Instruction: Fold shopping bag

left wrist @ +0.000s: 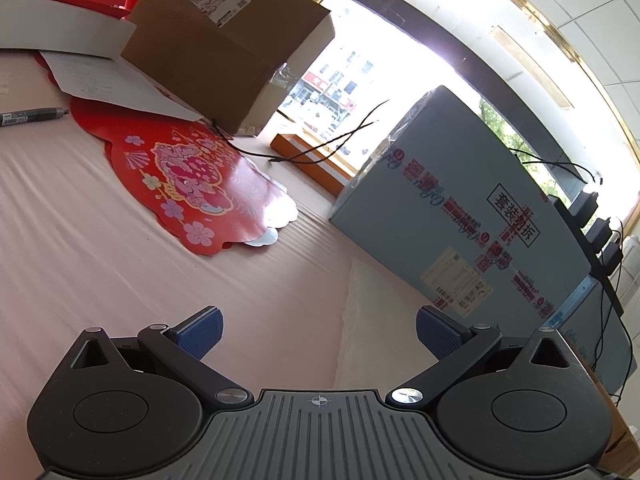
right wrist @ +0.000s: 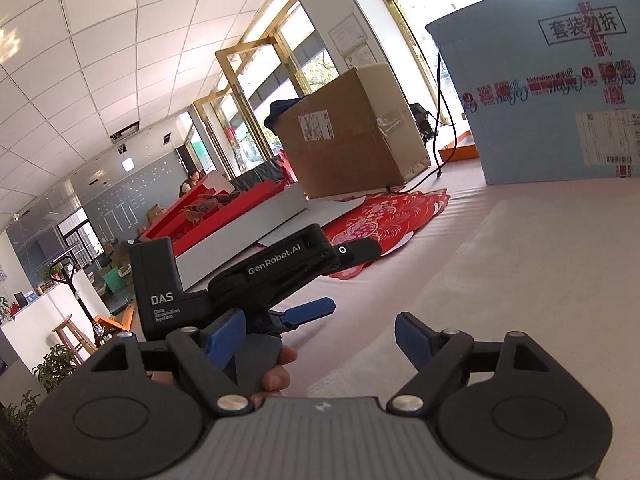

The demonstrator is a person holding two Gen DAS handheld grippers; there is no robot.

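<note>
Two grippers hang low over the pink table [left wrist: 100, 248], jaws spread, empty. The pale shopping bag [right wrist: 520, 280], flat beneath the right gripper [right wrist: 320, 340], blends into the cloth, its edges hard to trace; the left gripper [left wrist: 318, 334] hovers beside it.

Flat on the counter [left wrist: 80, 248]: a paper cutout [left wrist: 188, 184], partly under a sheet of paper [left wrist: 116, 84] and a cardboard box [left wrist: 228, 52] at the far side. Pen [left wrist: 32, 115] to the left of the cutout. Large printed carton [left wrist: 460, 216] standing to the right, well apart from the cutout, with the shopping bag [left wrist: 372, 320] lying flat in front of it. Cable [left wrist: 320, 148] trailing between box and carton. Left claw [right wrist: 308, 312] left of the right claw [right wrist: 320, 344], just above the counter.
</note>
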